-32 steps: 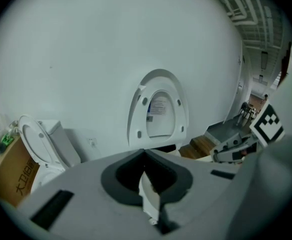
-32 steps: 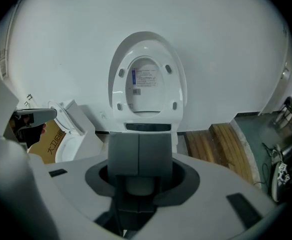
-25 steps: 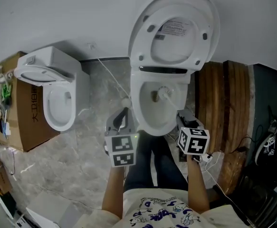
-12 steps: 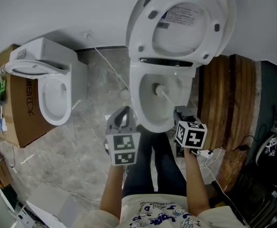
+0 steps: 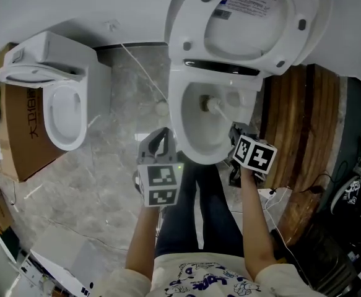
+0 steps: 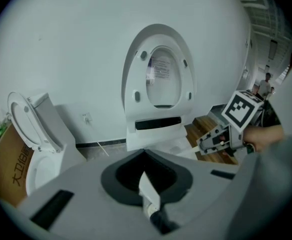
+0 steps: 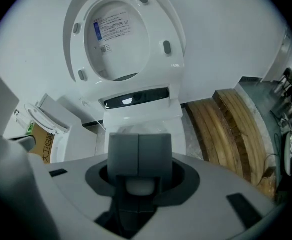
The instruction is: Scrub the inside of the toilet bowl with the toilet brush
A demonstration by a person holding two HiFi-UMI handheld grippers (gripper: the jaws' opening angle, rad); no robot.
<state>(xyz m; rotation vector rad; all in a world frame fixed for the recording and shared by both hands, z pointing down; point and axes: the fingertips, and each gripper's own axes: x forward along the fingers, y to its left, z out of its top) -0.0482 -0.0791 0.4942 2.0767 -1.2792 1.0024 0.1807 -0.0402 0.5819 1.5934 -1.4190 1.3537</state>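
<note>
A white wall (image 5: 62, 2) is backing a grey marbled floor (image 5: 100, 184), and I am standing over the toilet bowl (image 5: 186, 138) with its lid (image 5: 254, 23) and seat tipped up against that wall. Off to my left a second toilet (image 5: 62, 104) is sitting with its own lid raised, and a brown cardboard box (image 5: 19, 147) is standing just beside it on the far side. To my right, wooden planks (image 5: 298, 135) are lying along the floor next to the bowl. I am holding the left gripper (image 5: 161, 142) low over the floor, just outside the bowl's near left rim. Its jaws are meeting at the tips as far as the head view shows, and its own view is showing only a pale sliver in the dark hollow, which I cannot identify. I am holding the right gripper (image 5: 238, 140) at the bowl's near right rim, with its two grey jaws pressed together around the white handle of the toilet brush (image 5: 216, 108). The brush is slanting down into the bowl, and its head is lying against the inner wall near the back, beside the dark drain opening.
</note>
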